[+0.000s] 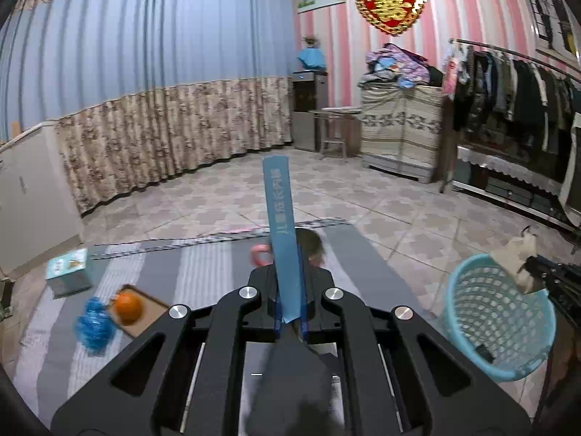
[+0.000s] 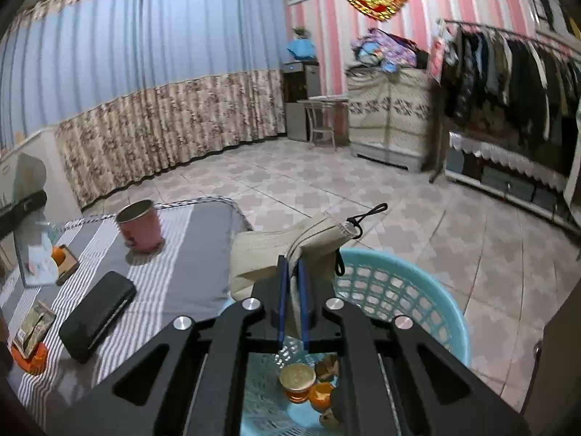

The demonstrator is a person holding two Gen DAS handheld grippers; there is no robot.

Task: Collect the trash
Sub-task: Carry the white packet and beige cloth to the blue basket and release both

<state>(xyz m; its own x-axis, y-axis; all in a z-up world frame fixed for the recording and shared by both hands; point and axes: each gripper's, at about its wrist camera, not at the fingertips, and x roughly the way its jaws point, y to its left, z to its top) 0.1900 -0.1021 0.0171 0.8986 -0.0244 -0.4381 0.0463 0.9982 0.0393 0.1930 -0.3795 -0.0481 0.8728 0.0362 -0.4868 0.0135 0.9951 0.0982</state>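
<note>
The left tool [image 1: 288, 312] is clamped on a long, flat blue package strip [image 1: 281, 239] printed with pale characters; the strip stands up and away from the jaws above the striped grey table [image 1: 203, 265]. The right tool [image 2: 293, 312] is clamped on a beige face mask [image 2: 290, 250] with black ear loops, held over the near rim of the light blue plastic basket [image 2: 410, 290], which sits just beside the table's edge. Inside its latticed wall lie a round tin lid and orange pieces. On the table rest a pink cup [image 2: 141, 226], a black case [image 2: 97, 310], an orange fruit [image 1: 128, 307] on a brown tray, a blue crinkled wrapper [image 1: 93, 327] and a small teal box [image 1: 69, 272]. Beyond lies open tiled floor [image 1: 225, 196].
</note>
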